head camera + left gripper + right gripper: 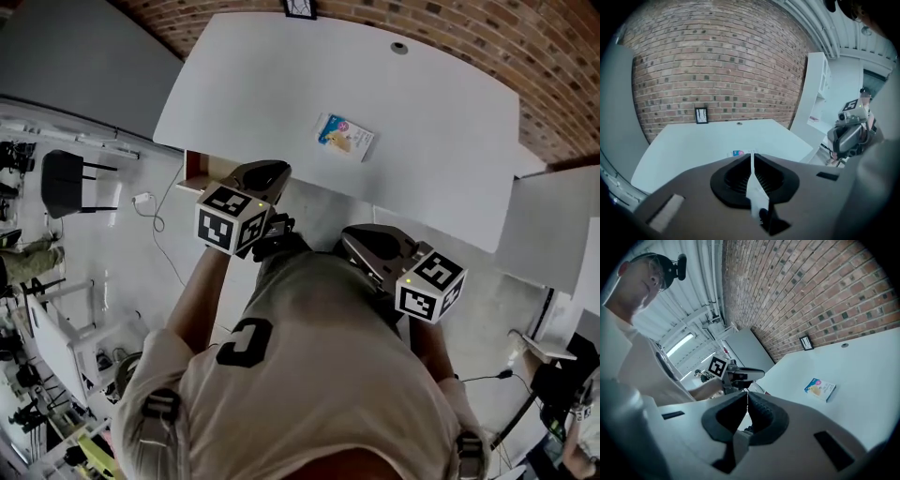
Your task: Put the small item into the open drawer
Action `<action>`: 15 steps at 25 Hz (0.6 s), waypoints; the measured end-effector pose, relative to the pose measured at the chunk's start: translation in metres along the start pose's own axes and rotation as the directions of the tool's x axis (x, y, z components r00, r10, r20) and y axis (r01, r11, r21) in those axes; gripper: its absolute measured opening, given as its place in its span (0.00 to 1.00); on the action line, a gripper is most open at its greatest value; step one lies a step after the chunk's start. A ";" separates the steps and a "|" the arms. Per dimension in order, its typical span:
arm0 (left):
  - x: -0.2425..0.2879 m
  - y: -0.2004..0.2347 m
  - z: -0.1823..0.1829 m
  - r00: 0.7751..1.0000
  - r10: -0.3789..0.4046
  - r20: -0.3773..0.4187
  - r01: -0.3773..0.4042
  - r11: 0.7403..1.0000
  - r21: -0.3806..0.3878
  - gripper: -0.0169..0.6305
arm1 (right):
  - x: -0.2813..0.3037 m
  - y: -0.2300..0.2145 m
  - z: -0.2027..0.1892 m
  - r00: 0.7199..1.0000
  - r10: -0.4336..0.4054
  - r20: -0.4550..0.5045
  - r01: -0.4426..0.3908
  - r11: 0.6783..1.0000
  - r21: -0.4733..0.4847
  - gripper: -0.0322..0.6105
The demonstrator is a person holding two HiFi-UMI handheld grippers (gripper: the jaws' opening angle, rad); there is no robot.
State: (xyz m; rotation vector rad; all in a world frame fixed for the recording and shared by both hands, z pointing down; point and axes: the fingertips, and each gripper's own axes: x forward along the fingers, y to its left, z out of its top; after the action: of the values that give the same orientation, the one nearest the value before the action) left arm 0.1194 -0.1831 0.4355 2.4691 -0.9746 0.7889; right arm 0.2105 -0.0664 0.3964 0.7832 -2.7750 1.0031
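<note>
While flat on white table (pixel 272 84), small packet (pixel 345 137)

Head view looks steeply down on the white counter (pixel 262 84); both gripper views skim it low, seemingly from its near edge; all share the small blue-and-white packet (pixel 345 137).

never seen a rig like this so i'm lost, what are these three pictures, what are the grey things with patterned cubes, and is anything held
No robot here: a person holds two hand-held grippers. The head view looks down from a camera on the person's head; the left gripper and right gripper sit near the chest. The other two views ride on each gripper, looking along its jaws. Both pairs of jaws are together, holding nothing. On the white table lies one small box.
</note>
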 end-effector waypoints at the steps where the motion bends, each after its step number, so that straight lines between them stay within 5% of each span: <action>1: 0.000 0.003 0.002 1.000 0.014 -0.004 -0.014 1.000 -0.003 0.06 | -0.002 -0.002 0.000 1.000 0.006 0.001 -0.006 1.000 0.006 0.05; 9: 0.005 0.036 0.014 0.994 0.099 -0.053 -0.095 0.993 0.064 0.06 | -0.003 -0.013 -0.003 0.999 0.049 -0.001 -0.049 0.998 0.038 0.06; 15: 0.008 0.075 0.037 0.995 0.086 -0.049 -0.079 0.989 0.125 0.06 | -0.005 -0.038 0.005 1.000 -0.026 0.001 0.026 0.997 0.070 0.06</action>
State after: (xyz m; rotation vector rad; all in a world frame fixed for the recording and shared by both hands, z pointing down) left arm 0.0844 -0.2588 0.4217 2.5102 -1.0433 0.9647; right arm 0.2338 -0.0925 0.4129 0.8277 -2.7375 1.1011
